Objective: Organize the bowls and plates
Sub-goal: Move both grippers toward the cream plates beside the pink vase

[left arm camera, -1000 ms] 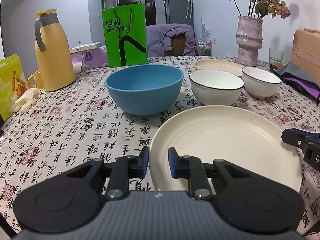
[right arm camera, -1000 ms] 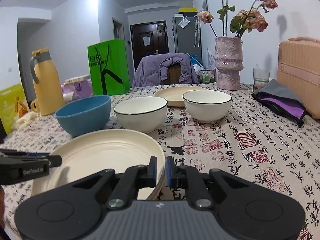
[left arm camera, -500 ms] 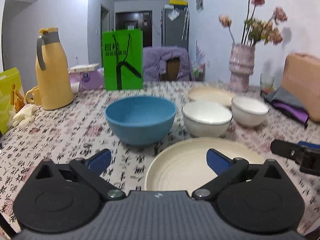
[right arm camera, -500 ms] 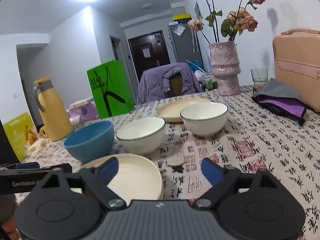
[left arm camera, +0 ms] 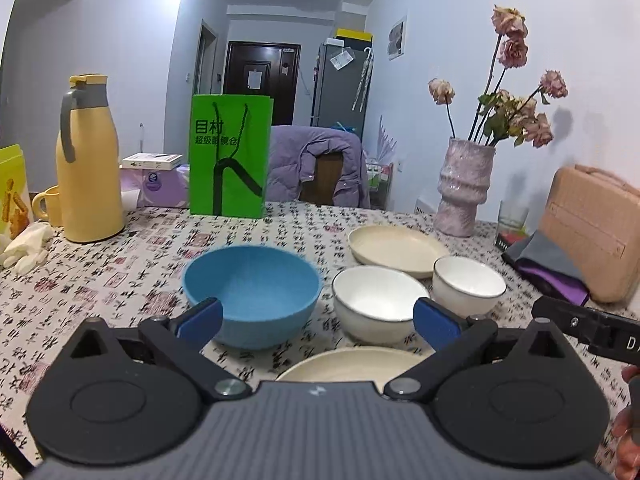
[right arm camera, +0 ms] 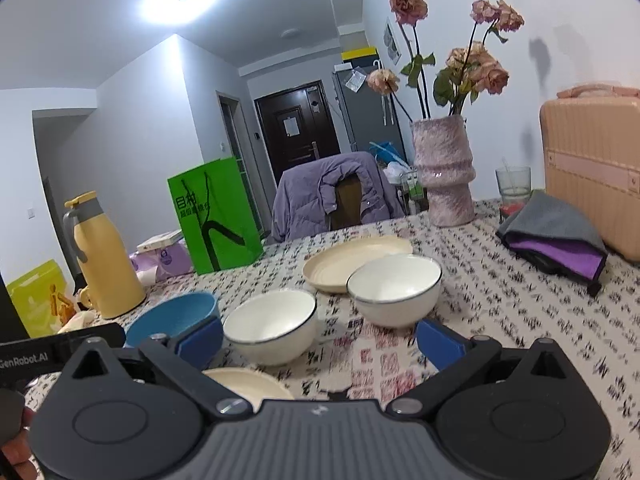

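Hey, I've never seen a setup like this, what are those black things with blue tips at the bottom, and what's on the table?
They are two handheld grippers, one in each of a person's hands, each with a camera looking along its fingers. One picture is from the left gripper, the other from the right gripper. Both have just been opening, and nothing is between their fingers. On the patterned tablecloth sit a blue bowl, two white bowls, a near cream plate and a far cream plate. Behind stand a yellow jug, a green bag and a vase.
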`<state>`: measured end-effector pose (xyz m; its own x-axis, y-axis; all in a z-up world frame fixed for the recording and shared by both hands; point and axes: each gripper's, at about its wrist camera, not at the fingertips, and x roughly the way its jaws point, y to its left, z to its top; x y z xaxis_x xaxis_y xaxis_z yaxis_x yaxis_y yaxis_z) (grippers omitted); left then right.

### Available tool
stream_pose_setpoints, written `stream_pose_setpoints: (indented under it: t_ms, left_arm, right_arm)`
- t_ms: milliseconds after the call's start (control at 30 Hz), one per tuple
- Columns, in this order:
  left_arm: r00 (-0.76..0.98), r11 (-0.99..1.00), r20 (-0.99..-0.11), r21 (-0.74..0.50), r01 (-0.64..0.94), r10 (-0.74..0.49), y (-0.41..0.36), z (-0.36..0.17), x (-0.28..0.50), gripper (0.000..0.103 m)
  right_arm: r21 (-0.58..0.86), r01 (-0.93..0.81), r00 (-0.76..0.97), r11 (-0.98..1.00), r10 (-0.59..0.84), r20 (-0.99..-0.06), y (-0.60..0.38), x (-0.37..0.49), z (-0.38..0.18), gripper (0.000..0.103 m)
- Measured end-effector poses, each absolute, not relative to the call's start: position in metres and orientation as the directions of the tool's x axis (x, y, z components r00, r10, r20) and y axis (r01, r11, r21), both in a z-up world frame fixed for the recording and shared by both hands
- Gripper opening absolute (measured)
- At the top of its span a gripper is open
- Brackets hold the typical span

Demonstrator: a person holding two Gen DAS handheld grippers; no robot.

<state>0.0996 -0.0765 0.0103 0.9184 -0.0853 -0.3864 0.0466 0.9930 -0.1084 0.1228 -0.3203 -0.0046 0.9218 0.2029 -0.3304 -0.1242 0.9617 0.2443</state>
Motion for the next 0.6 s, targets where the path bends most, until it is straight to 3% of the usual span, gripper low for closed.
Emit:
stream_pose_setpoints:
  t_ms: [600]
  left_arm:
    - [0.898, 0.981, -0.418, -0.182, 0.067, -0.139, -0.108, 0.047, 0.169, 0.103]
  right_arm:
    - [0.264, -0.114, 0.915, 0.958, 0.205, -0.347, -0.357, 0.188, 0.034, 0.103]
